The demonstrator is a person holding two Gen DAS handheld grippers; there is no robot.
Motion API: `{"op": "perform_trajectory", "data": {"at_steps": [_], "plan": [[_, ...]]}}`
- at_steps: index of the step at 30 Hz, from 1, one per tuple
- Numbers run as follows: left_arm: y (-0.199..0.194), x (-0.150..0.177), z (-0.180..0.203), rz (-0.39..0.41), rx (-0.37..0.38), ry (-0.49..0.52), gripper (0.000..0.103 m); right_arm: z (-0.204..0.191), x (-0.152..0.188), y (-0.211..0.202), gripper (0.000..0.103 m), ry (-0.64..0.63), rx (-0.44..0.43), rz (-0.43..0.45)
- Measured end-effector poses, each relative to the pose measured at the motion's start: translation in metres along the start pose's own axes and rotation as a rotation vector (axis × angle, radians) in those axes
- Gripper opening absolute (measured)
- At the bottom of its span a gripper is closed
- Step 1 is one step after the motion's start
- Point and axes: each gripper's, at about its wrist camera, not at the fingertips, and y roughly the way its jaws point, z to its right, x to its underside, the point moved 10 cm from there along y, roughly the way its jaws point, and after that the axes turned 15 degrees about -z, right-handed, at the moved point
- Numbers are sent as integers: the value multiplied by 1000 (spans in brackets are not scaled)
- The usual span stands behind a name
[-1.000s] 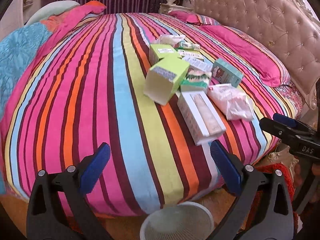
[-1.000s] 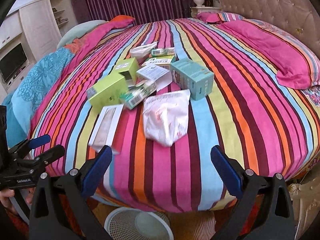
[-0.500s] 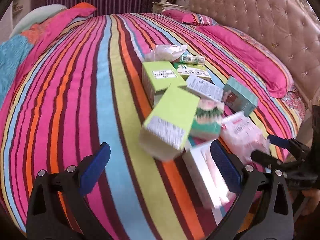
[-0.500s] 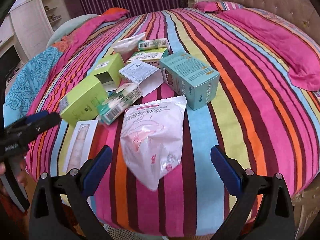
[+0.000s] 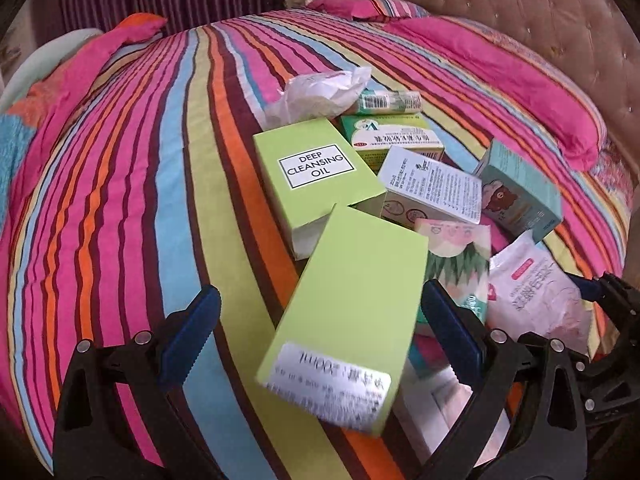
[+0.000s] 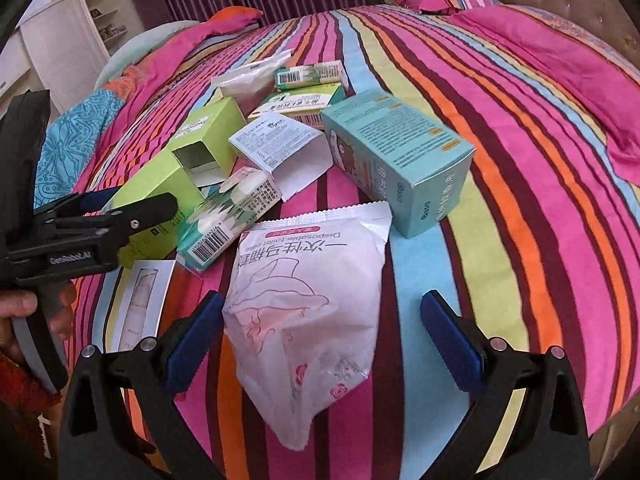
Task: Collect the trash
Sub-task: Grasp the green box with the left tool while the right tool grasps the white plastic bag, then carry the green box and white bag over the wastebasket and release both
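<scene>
A pile of trash lies on the striped bed. My left gripper (image 5: 320,344) is open, its jaws either side of a long lime-green box (image 5: 352,312); I cannot tell if they touch it. Behind it lie a second green box labelled "Deep Cleansing Oil" (image 5: 312,168), a teal box (image 5: 520,188) and crumpled tissue (image 5: 320,92). My right gripper (image 6: 320,344) is open around a white plastic toilet-cover packet (image 6: 308,312). The teal box (image 6: 400,160) lies just beyond it. The left gripper (image 6: 100,224) shows at the left of the right wrist view.
The striped bedspread (image 5: 120,200) spreads left. A pink pillow (image 6: 560,60) and tufted headboard (image 5: 520,12) are at right. A white windowed box (image 6: 140,308) lies at the bed's near edge. White shelving (image 6: 68,40) stands at far left.
Both grippers have moved forward over the bed, from its edge to the pile. The green box now sits between the left jaws, the white packet between the right jaws.
</scene>
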Motion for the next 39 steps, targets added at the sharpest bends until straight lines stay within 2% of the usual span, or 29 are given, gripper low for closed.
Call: {"op": "perform_trajectory", "data": {"at_steps": [3,5,6,7,8,11,14,20,26,32,39], "plan": [[5,0,1,-17,22,7,75,-2,-3,3,94,-12,26,2],[8,-1,2,-33,27,8,52,-3,-6,4,85,-31,65,8],[11,0,1,-45,25,4,49,-3,-7,4,82,-42,80,13],[12,1,1,-46,23,-3,49,-4,-7,3,71,-57,103,20],[11,1,1,-45,22,-8,49,-4,-8,3,68,-65,111,24],[10,3,1,-46,24,-20,48,-6,-6,2,66,-82,126,29],[4,6,-2,-40,37,-46,48,-4,-7,0,63,-68,103,27],[-24,12,-11,18,61,-101,48,-6,-6,-24,63,-54,66,55],[-40,32,-16,17,55,-132,48,5,1,-43,63,-7,73,74],[-56,69,-15,14,53,-163,48,6,21,-65,63,9,45,78],[-70,127,0,-9,71,-176,48,-9,67,-80,63,-31,12,53]]}}
